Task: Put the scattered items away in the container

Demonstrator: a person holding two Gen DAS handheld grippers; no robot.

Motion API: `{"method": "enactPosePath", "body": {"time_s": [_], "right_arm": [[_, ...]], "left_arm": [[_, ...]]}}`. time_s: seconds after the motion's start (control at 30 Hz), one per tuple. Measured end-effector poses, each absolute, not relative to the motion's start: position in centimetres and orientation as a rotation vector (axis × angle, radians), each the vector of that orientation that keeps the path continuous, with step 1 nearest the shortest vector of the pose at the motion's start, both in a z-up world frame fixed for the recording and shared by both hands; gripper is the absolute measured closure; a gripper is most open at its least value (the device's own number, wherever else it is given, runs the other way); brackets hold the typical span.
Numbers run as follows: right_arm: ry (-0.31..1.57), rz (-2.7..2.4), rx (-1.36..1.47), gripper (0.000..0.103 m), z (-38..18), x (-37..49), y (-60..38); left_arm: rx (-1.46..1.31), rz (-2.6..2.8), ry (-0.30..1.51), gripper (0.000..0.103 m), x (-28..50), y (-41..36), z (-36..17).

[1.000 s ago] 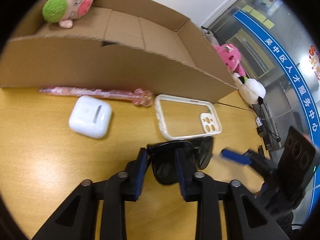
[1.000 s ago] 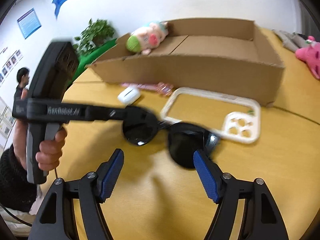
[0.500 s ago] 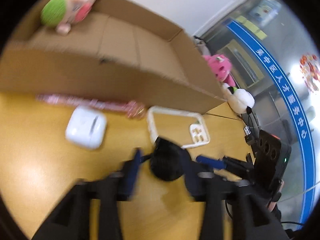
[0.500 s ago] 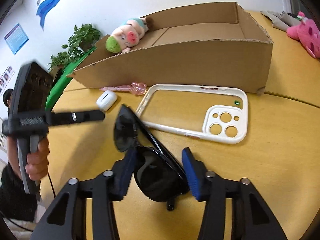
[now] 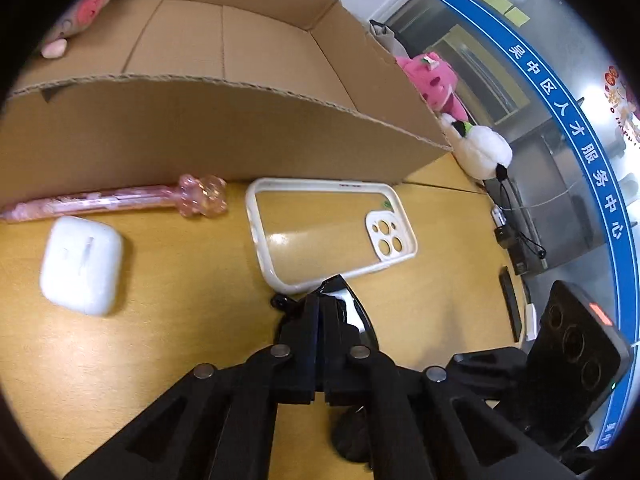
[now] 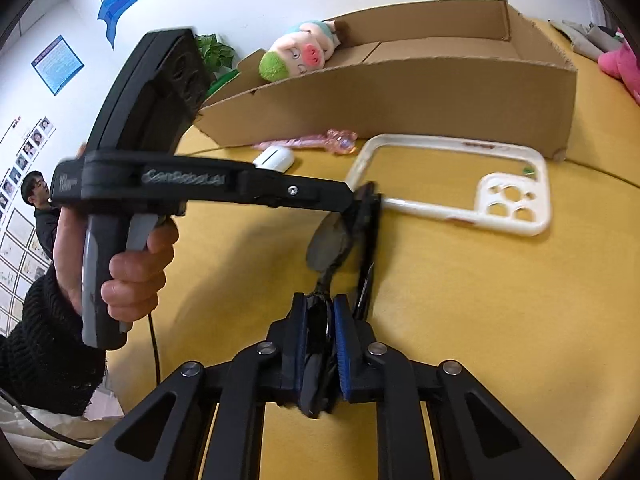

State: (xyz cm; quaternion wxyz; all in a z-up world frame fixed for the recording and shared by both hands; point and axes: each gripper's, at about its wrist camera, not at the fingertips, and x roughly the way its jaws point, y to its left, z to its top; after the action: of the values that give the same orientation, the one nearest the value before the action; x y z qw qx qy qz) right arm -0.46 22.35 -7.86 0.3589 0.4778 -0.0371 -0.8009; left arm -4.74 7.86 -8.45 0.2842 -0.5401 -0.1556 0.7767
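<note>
Black sunglasses (image 6: 332,240) stand on edge over the yellow table between both grippers. My right gripper (image 6: 320,320) has its jaws closing, and its blue pads press on the near end of the sunglasses. My left gripper (image 6: 354,202) is shut on their far end; in the left wrist view the sunglasses (image 5: 358,312) stick out beside its tip (image 5: 320,304). Behind lie a white phone case (image 5: 264,248), a white earbud case (image 5: 80,264) and a pink pen (image 5: 112,202), all in front of the open cardboard box (image 5: 240,128). A plush pig (image 6: 296,50) lies in the box.
A pink plush (image 5: 432,80) and a white plush (image 5: 484,152) sit past the box's right end, with cables and small dark devices (image 5: 516,256) near the table edge. A hand (image 6: 132,264) in a black sleeve holds the left gripper. A person (image 6: 38,200) stands far left.
The sunglasses went from lying flat to standing on edge. The right jaws came in from wide apart onto them. The left gripper let go of the lens and shut on the glasses' end.
</note>
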Motion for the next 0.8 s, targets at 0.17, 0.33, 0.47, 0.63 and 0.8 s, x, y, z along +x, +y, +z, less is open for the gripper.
{"method": "enactPosePath", "body": {"time_s": [0.17,0.33,0.47,0.63,0.8], "right_arm": [[-0.109,-2.06,1.226,0.09,-7.7,0.0,21.8],[-0.134,-2.065,1.21,0.094,-7.2,0.3,21.6],[-0.173,-2.051,1.22,0.094,-7.6,0.2,21.5],[-0.147,-2.068,1.22,0.093,-7.5,0.4,21.4],[-0.149,-2.082,1.211,0.093,-7.2,0.5,21.3]], "left_arm": [[-1.438,2.092,-0.4,0.103,-4.0,8.6,-7.0],[-1.513,2.1,-0.368,0.033,-2.7,9.2,-5.8],[-1.588,2.139,-0.258,0.034,-2.7,10.8,-6.4],[-1.671,2.187,-0.178,0.063,-3.2,10.7,-7.4],[-1.64,2.219,-0.123,0.079,-2.5,11.0,-5.8]]}}
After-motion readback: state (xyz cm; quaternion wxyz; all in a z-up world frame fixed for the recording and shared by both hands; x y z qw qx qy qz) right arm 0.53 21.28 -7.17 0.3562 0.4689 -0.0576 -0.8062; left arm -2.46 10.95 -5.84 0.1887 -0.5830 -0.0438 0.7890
